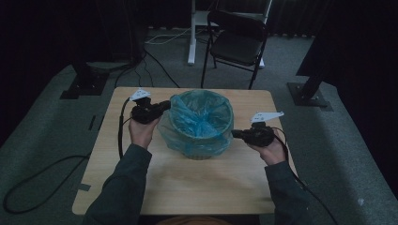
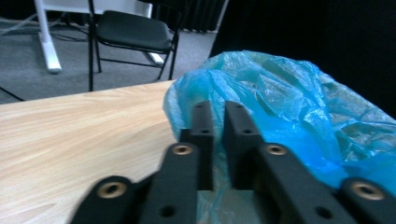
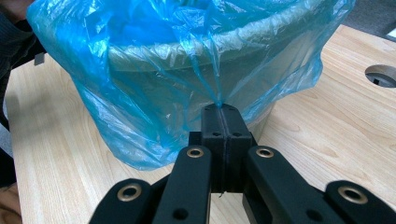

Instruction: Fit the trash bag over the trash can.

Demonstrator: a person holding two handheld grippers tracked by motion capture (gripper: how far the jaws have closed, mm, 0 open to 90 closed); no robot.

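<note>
A grey bin (image 1: 199,151) lined with a blue plastic bag (image 1: 201,119) stands at the middle of the wooden table (image 1: 197,187). My left gripper (image 1: 165,105) is at the bag's left rim. In the left gripper view its jaws (image 2: 219,106) stand almost together, with a narrow slit between them, at a fold of the blue bag (image 2: 289,102). My right gripper (image 1: 234,133) is at the bin's right side. In the right gripper view it (image 3: 222,108) is shut, pinching a taut strand of the blue bag (image 3: 154,70) just below the bin's rim (image 3: 261,32).
A black folding chair (image 1: 237,42) and a white desk leg (image 1: 192,33) stand beyond the table's far edge. Cables lie on the grey carpet at left (image 1: 42,173). A round hole (image 3: 383,74) is cut in the tabletop near the bin.
</note>
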